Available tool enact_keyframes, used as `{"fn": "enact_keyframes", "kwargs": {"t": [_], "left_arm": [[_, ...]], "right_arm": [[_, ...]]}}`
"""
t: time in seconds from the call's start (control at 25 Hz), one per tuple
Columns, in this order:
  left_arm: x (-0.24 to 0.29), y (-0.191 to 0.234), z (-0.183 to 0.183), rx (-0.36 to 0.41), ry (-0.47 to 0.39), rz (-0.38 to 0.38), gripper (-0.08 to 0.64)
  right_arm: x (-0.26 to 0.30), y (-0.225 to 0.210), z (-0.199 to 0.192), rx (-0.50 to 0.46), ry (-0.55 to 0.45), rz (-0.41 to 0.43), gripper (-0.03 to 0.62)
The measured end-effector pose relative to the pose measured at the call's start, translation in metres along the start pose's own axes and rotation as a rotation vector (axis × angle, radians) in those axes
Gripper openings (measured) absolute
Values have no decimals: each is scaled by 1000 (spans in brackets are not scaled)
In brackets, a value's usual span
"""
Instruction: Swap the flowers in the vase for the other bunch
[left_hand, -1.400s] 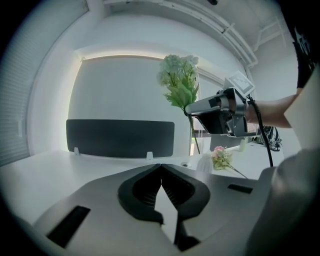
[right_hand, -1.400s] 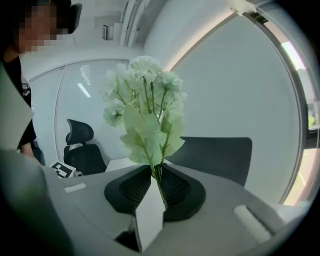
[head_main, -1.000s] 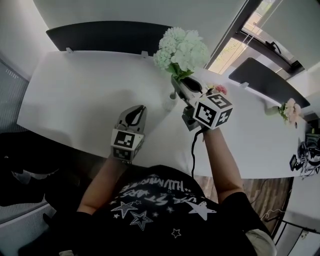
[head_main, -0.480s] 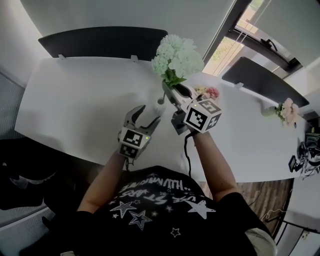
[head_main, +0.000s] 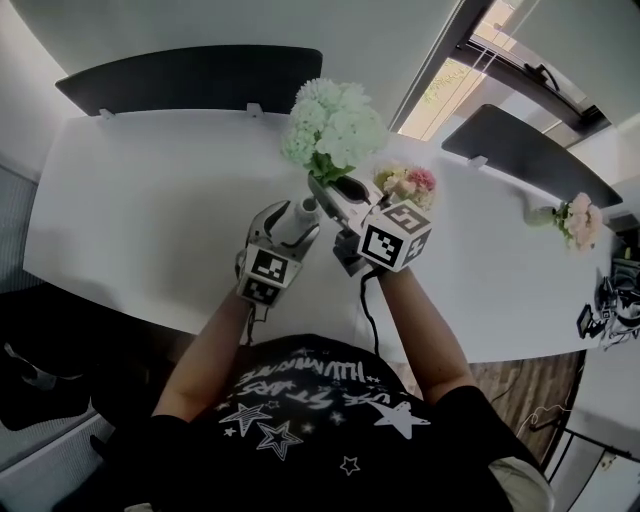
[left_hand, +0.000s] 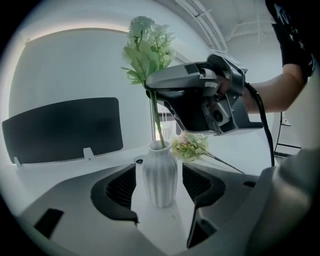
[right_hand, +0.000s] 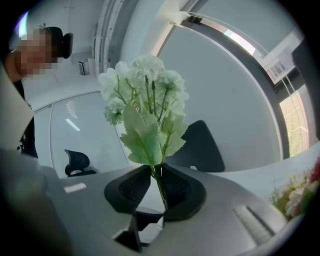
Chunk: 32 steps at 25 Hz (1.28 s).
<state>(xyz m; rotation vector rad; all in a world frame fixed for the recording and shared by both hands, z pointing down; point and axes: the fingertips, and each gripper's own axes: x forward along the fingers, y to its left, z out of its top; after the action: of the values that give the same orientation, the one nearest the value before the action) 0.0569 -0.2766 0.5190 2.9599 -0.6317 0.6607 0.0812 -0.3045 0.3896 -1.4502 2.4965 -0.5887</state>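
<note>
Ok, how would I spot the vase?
On the long white table, find the left claw: between its jaws, just opening, stands a white ribbed vase. It alone is upright, a green stem in its mouth; the pink bunch lies beside it.

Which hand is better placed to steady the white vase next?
Left, probably. On the left gripper the jaws have just been opening and now stand either side of the vase, not yet pressing on it. The right gripper is shut on the green bunch by its stem, above the vase mouth.
</note>
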Motion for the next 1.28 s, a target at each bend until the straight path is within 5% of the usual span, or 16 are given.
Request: {"fn": "enact_keyframes", "kwargs": {"t": [0.68, 1.28], "left_arm": [[22, -1, -6, 50, -2, -9, 268], [21, 3, -1, 56, 5, -10, 267]], "right_arm": [[-6, -15, -50, 37, 103, 12, 69], [-8, -15, -77, -201, 240, -65, 103]]}}
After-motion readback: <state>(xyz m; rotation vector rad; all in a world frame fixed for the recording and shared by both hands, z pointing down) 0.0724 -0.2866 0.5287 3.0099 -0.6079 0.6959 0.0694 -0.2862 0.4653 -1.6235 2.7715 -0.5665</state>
